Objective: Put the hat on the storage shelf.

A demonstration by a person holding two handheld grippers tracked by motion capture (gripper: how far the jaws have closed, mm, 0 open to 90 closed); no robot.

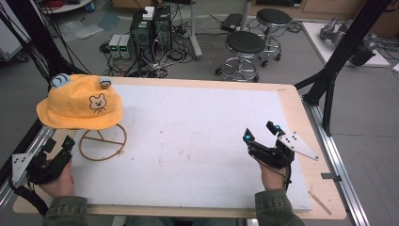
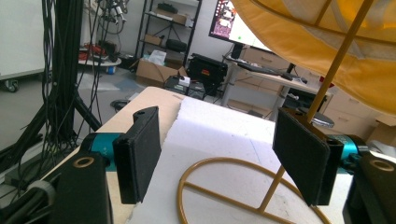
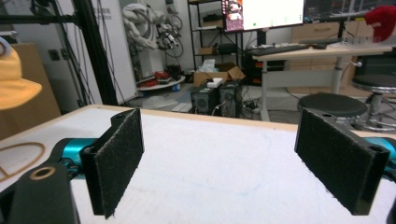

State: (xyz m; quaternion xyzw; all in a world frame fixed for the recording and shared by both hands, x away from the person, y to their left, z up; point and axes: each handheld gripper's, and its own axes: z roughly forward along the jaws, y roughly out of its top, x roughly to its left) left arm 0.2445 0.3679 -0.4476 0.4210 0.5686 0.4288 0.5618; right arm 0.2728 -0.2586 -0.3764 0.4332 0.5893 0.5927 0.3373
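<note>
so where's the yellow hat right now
In the high view the hat sits on a wire stand at the table's far left, just beyond the left gripper.

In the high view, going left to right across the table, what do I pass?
Left hand-held gripper → yellow hat on its wire stand → bare white mat → right hand-held gripper, jaws open.
</note>
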